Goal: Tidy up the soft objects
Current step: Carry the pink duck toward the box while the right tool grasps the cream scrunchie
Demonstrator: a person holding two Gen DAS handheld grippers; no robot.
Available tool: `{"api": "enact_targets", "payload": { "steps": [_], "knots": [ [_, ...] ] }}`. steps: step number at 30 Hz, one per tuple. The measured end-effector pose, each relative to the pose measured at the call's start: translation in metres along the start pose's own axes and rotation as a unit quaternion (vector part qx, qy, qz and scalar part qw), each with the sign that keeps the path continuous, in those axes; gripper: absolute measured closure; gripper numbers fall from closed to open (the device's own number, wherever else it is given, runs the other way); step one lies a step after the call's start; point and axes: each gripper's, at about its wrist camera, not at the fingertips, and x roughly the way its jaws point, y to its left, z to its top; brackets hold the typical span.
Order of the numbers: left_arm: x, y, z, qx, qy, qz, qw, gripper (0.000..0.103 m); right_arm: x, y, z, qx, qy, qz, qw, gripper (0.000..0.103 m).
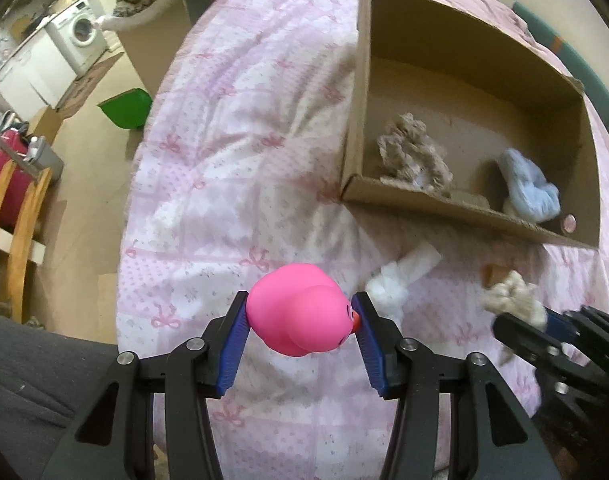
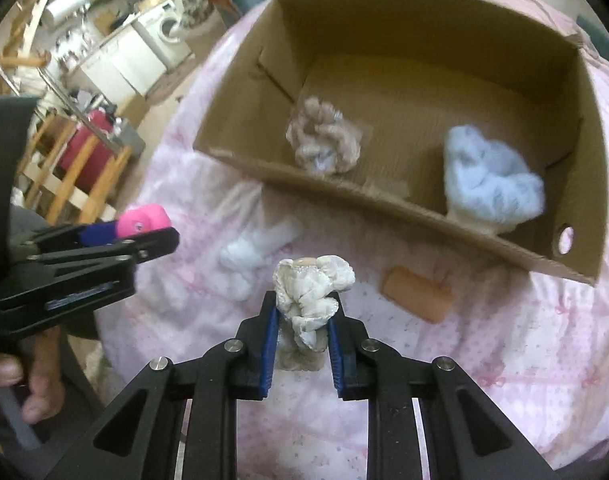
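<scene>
My left gripper (image 1: 300,312) is shut on a pink rubber duck (image 1: 300,314), held above the pink bedspread. My right gripper (image 2: 303,308) is shut on a cream scrunchie (image 2: 310,290); it also shows in the left wrist view (image 1: 512,298). An open cardboard box (image 2: 344,196) lies ahead on the bed, holding a beige scrunchie (image 2: 324,140) and a light blue fluffy item (image 2: 488,180). A white fluffy item (image 2: 248,256) and an orange sponge-like block (image 2: 418,294) lie on the bed in front of the box.
The bed's left edge drops to the floor, where a green bin (image 1: 126,108), wooden chair frame (image 1: 20,216) and washing machine (image 1: 80,36) stand. My left gripper (image 2: 104,248) shows at the left of the right wrist view.
</scene>
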Motion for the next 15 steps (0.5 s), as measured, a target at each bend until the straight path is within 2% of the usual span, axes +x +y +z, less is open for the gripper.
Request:
{"api": "enact_targets", "payload": {
  "steps": [5, 15],
  "knots": [
    [0.005, -0.003, -0.001, -0.012, 0.013, 0.016, 0.9997, 0.056, -0.007, -0.008, 0.003, 0.02, -0.001, 0.017, 1.0, 0.079],
    [0.005, -0.017, 0.018, -0.025, 0.007, 0.026, 0.9993, 0.056, -0.016, -0.013, 0.011, 0.036, -0.005, 0.054, 0.998, 0.079]
  ]
}}
